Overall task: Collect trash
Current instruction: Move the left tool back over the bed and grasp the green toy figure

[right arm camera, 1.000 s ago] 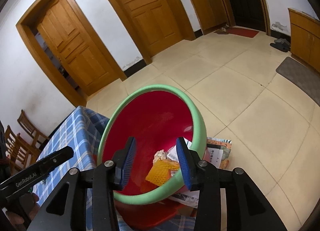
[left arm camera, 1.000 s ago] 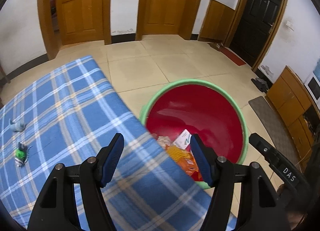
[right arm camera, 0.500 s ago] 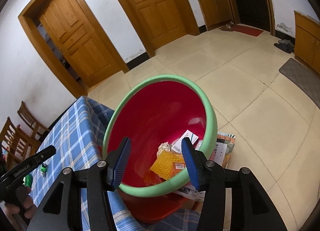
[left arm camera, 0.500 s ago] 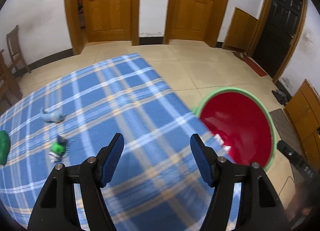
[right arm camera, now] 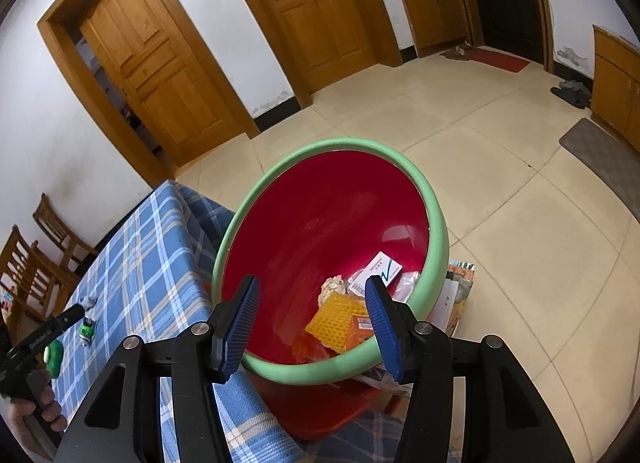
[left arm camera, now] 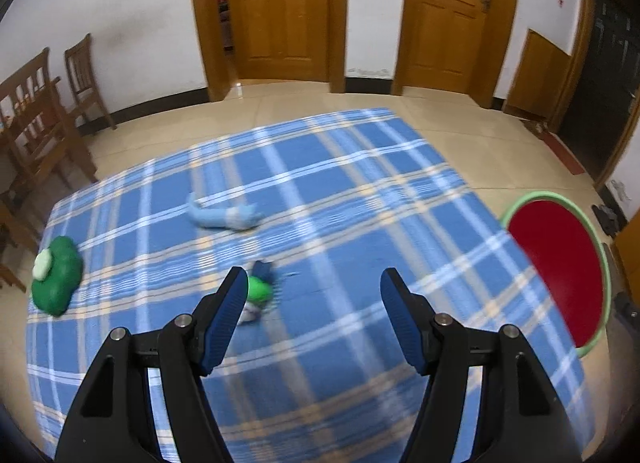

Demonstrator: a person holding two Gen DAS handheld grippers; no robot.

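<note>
A red bin with a green rim (right arm camera: 434, 219) stands beside the table and holds several pieces of trash, among them an orange mesh piece (right arm camera: 334, 317) and a white box (right arm camera: 380, 269). The bin also shows at the right of the left wrist view (left arm camera: 604, 263). My right gripper (right arm camera: 312, 313) is open and empty above the bin's near rim. My left gripper (left arm camera: 314, 315) is open and empty over the blue plaid tablecloth (left arm camera: 360, 191). A small green and white scrap (left arm camera: 258, 295) lies just beyond its left finger. A crumpled light blue piece (left arm camera: 226, 217) lies farther back.
A flat green object with a white spot (left arm camera: 56, 277) lies at the table's left edge. Wooden chairs (left arm camera: 36, 123) stand to the left. Papers (right arm camera: 452, 303) lie on the floor behind the bin. Two wooden doors (left arm camera: 280, 11) are at the back wall.
My left gripper has swung left from above the bin to over the table, bringing the scraps into view. My right gripper has opened wider and drawn back slightly above the bin.
</note>
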